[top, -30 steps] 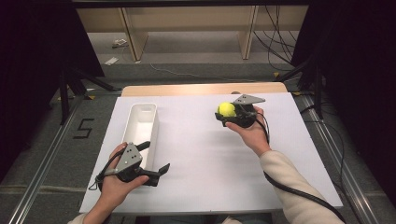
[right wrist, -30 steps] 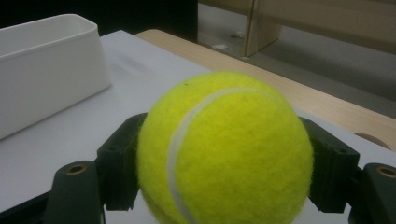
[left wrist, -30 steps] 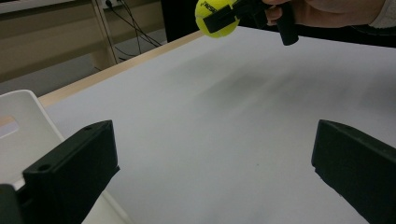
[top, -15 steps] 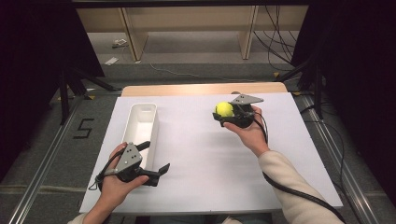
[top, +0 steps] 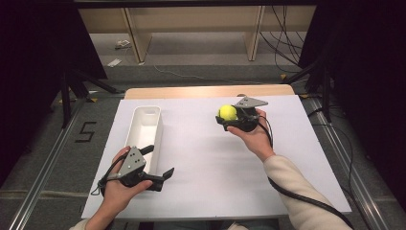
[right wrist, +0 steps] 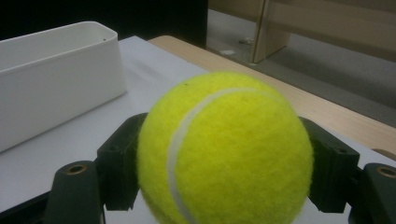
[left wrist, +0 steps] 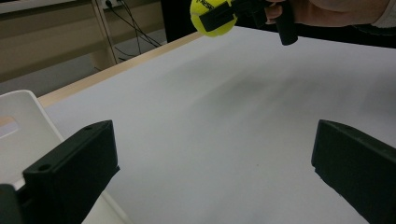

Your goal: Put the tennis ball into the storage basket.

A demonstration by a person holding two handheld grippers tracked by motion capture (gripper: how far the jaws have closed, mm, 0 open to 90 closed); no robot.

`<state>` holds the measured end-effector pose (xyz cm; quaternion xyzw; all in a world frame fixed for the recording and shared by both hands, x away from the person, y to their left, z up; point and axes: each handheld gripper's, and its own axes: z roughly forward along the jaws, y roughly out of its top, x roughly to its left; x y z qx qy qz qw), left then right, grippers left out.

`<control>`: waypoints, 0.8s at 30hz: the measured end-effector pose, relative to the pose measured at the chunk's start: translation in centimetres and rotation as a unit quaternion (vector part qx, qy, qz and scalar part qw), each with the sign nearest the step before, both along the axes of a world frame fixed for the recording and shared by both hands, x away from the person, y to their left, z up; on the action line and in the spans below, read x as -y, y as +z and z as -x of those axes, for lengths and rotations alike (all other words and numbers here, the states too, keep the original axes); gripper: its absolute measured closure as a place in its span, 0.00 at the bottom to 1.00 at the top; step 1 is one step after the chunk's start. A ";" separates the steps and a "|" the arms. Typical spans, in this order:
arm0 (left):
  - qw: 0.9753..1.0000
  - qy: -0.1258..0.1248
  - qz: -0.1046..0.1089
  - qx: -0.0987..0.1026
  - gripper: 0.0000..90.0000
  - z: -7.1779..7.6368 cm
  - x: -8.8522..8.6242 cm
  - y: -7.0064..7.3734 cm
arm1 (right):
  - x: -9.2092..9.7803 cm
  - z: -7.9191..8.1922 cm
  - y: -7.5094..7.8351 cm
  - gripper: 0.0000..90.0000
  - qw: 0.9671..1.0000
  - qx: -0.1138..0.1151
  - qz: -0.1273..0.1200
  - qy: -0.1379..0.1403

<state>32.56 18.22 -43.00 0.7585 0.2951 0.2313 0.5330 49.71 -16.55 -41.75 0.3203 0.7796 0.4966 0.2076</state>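
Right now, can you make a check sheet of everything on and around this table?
Surface: white table top, bare in the middle.
Job's things: yellow tennis ball held off the table; white bin stands empty, as far as its inside shows, at the left.
Clutter: nothing seen.
Grippers: right claw shut on the tennis ball; left claw open, beside the bin's near end.
Cables: black cable trails from the right claw along the sleeve.
Surroundings: wooden shelf legs, loose wires on the floor.
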 end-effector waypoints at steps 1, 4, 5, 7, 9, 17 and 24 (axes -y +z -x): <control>1.000 0.000 0.000 0.000 0.00 0.0 0.0 0.0 | 0.0 0.0 0.0 0.30 1.000 0.000 0.000 0.000; 1.000 0.000 0.001 0.000 0.00 0.0 0.0 0.0 | -0.1 0.0 0.0 0.30 1.000 0.000 0.000 0.002; 1.000 0.000 0.000 0.000 0.00 0.0 0.0 0.0 | -0.1 0.0 0.0 0.30 1.000 0.000 -0.001 0.003; 1.000 0.000 0.001 0.000 0.00 0.0 0.0 0.0 | -0.2 0.1 0.1 0.30 1.000 0.000 -0.001 0.003; 1.000 0.000 0.001 0.000 0.00 0.0 0.0 0.0 | -0.2 0.1 0.1 0.30 1.000 0.000 -0.001 0.003; 1.000 0.000 0.001 0.000 0.00 0.0 0.0 0.0 | -0.3 0.1 0.2 0.30 1.000 0.001 -0.001 0.005; 1.000 0.000 0.001 0.000 0.00 0.0 0.0 0.0 | -0.4 0.2 0.3 0.30 1.000 0.003 -0.003 0.004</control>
